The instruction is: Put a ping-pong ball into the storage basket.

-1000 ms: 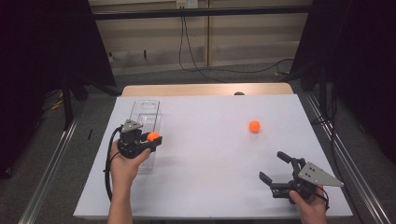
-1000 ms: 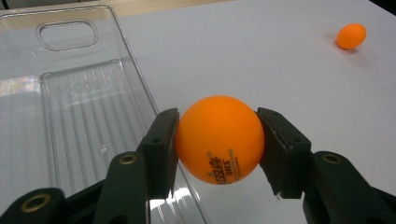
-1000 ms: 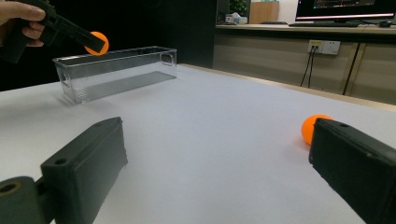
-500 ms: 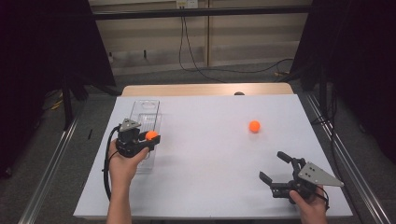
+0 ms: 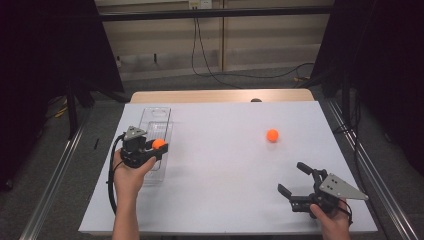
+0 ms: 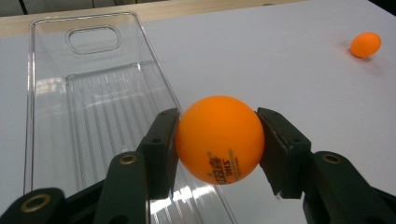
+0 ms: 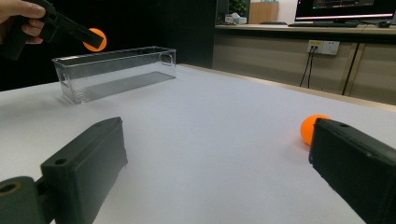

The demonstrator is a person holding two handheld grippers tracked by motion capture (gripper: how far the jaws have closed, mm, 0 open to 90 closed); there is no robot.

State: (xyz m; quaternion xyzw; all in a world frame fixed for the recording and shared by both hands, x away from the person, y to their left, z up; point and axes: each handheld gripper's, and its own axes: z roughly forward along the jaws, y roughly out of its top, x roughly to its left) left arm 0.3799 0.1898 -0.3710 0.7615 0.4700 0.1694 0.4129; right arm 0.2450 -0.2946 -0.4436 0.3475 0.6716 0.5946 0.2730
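the left hand-held gripper (image 5: 159, 145) pinches an orange ball (image 6: 218, 139) between its jaws, above the clear tray (image 5: 156, 120), which lies empty, long axis running away across the white desk (image 5: 225, 170). the right hand-held gripper (image 5: 294, 179) is wide open, holding nothing; a second orange ball (image 5: 272, 135) sits apart.

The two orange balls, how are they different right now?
The held ball is pinched in the left hand-held gripper, up in the air by the clear tray; the loose ball lies alone on the white table. The held ball shows printed lettering; none can be made out on the loose ball. Both are round, orange and look alike.
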